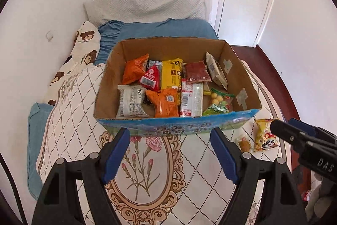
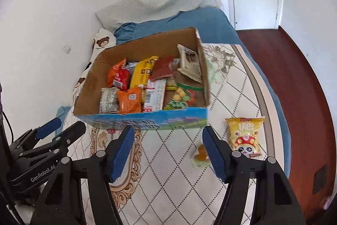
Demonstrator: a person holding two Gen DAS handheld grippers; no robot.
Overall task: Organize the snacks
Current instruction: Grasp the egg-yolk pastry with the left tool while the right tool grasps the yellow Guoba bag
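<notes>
Snacks mostly lie packed in the cardboard box [image 1: 177, 81] on the bed [image 1: 147, 161]; by my reckoning the job is nearly done. Two remain on the quilt near the bed's right edge: a yellow panda packet [image 2: 245, 136] and a small wrapped sweet [image 2: 201, 156]. Left tool [image 1: 170, 153] and right tool [image 2: 168, 151] are both spread, gripping nothing. Lower layers in the box are hidden, and the packet labels are unreadable.

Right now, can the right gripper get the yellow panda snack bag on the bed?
Probably yes. The yellow panda snack bag lies in the open beside the right gripper, whose jaws are apart and empty; nothing blocks it.
</notes>
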